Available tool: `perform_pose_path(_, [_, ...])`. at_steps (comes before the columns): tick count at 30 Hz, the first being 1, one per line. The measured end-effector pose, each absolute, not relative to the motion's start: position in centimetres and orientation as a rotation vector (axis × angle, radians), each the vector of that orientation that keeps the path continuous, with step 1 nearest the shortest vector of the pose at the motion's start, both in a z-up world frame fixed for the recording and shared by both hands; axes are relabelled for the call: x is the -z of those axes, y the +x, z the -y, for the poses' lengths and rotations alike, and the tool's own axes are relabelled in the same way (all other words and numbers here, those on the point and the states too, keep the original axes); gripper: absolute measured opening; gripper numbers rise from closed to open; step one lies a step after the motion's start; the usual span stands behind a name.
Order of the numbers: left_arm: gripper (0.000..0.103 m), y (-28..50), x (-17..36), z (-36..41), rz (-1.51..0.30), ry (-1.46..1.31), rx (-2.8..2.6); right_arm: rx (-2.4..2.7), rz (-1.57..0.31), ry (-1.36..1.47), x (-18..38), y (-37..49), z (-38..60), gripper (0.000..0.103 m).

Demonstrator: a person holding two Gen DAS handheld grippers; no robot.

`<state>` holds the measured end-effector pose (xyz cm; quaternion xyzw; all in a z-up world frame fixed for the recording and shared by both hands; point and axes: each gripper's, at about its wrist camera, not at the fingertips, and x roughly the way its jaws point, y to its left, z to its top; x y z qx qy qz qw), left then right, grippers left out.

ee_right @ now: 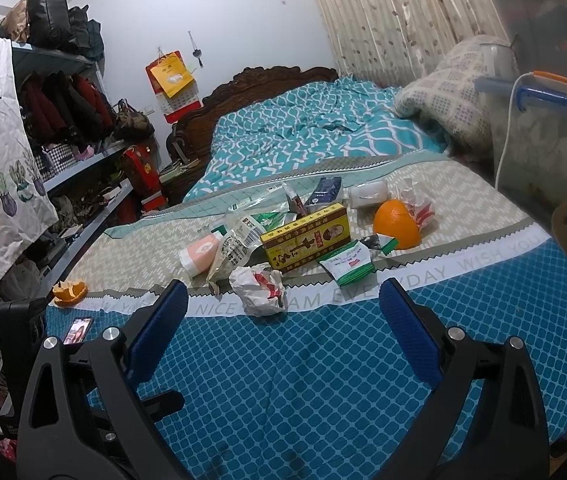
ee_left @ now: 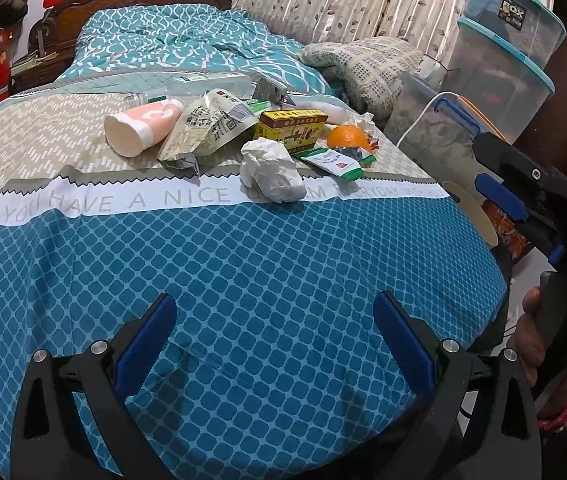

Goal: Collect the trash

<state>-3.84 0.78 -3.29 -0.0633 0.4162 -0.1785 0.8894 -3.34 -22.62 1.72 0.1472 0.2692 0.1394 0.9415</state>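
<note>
Trash lies in a heap on the bed's beige band: a crumpled white paper wad point(ee_left: 271, 174) point(ee_right: 259, 288), a pink cup on its side point(ee_left: 143, 128) point(ee_right: 200, 254), a printed plastic wrapper point(ee_left: 203, 128) point(ee_right: 235, 250), a yellow carton point(ee_left: 289, 128) point(ee_right: 307, 238), a green-white sachet point(ee_left: 333, 163) point(ee_right: 348, 263) and an orange half point(ee_left: 348, 137) point(ee_right: 397, 224). My left gripper point(ee_left: 275, 340) hovers open over the blue sheet, short of the heap. My right gripper point(ee_right: 283, 332) is open too, its fingers flanking the paper wad from the near side. The right gripper point(ee_left: 499, 184) also shows at the right edge of the left wrist view.
An orange peel point(ee_right: 69, 291) and a phone point(ee_right: 78, 330) lie at the bed's left edge. Shelves with clothes and bags point(ee_right: 63, 120) stand left. Stacked plastic bins point(ee_left: 503, 60) and a folded blanket point(ee_left: 367, 68) sit at the right. A carved headboard point(ee_right: 267, 84) closes the far end.
</note>
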Motion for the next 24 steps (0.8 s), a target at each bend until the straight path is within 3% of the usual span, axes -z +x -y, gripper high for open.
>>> perform_pose_path(15, [0.094,-3.69,3.68,-1.36,-0.877,-0.144,0.349,-0.288,-0.558,0.308,-1.45,-3.24,22.66,0.095])
perform_pose_path(24, [0.094,-3.41,3.81,-1.50,-0.883,-0.134,0.329,-0.299,-0.574,0.307,-1.15,-3.11,22.52,0.089])
